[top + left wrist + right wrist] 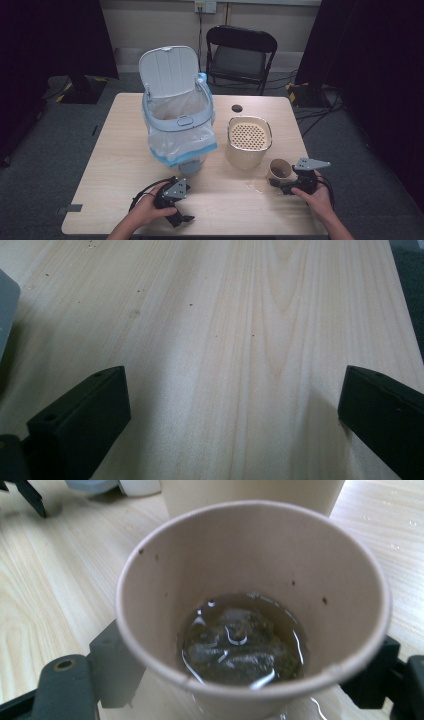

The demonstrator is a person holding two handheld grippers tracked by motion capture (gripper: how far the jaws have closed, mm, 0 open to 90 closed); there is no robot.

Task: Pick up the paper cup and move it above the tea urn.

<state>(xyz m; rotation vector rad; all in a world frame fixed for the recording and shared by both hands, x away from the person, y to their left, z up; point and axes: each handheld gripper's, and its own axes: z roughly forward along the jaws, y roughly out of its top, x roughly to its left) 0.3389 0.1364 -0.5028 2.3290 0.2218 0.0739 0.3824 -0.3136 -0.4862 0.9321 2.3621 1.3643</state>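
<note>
A brown paper cup (280, 171) stands on the wooden table (115, 150) near its front right. In the right gripper view the cup (250, 560) holds a little brown liquid with a soaked lump (240, 640) at the bottom. My right gripper (278, 181) reaches in from the right, and its black jaws lie against the cup's lower wall on both sides (245, 680). My left gripper (181, 219) rests near the front edge with its jaws wide apart over bare wood (235, 390).
A pale blue bin (177, 120) with a raised white lid and a plastic liner stands mid-table. A beige container (249, 137) with a perforated top stands just behind the cup. A small wet patch (255, 186) lies left of the cup. A black chair (240, 52) stands beyond the table.
</note>
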